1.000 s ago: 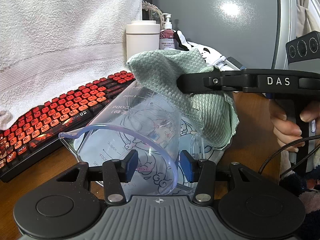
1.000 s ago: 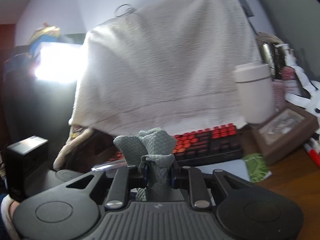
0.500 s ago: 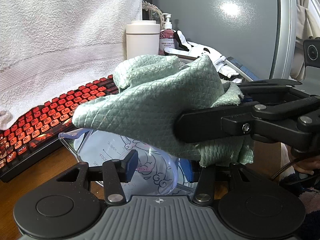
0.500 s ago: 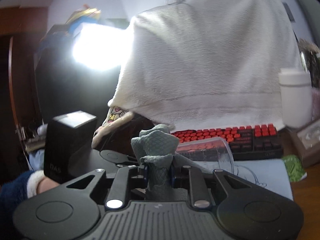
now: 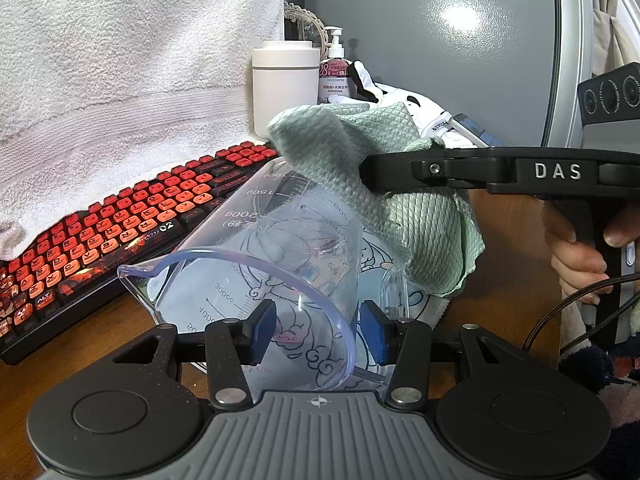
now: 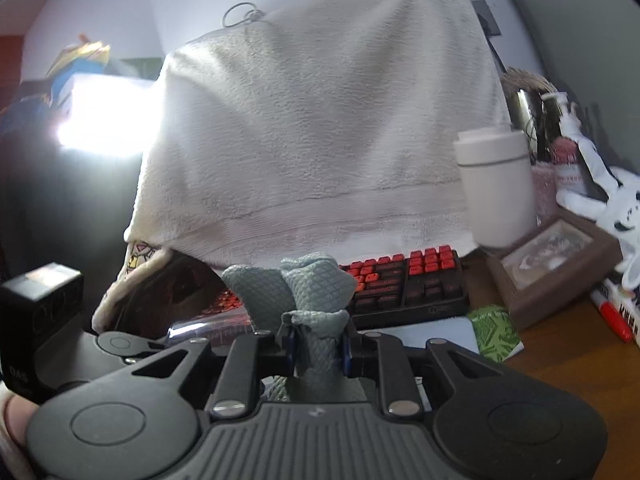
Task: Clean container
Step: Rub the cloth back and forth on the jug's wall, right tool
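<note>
The left gripper (image 5: 316, 334) pinches the clear cup's (image 5: 256, 276) rim, holding it tipped on its side. The right gripper (image 6: 318, 346) clamps the cloth (image 5: 360, 172), now drawn back from over the mouth to the cup's base: one wiping stroke is likely complete.

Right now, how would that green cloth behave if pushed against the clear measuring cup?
Probably floppy: the green cloth bunches and droops around the right claw. Likely light and compliant, draping over the clear measuring cup rather than shoving it.
</note>
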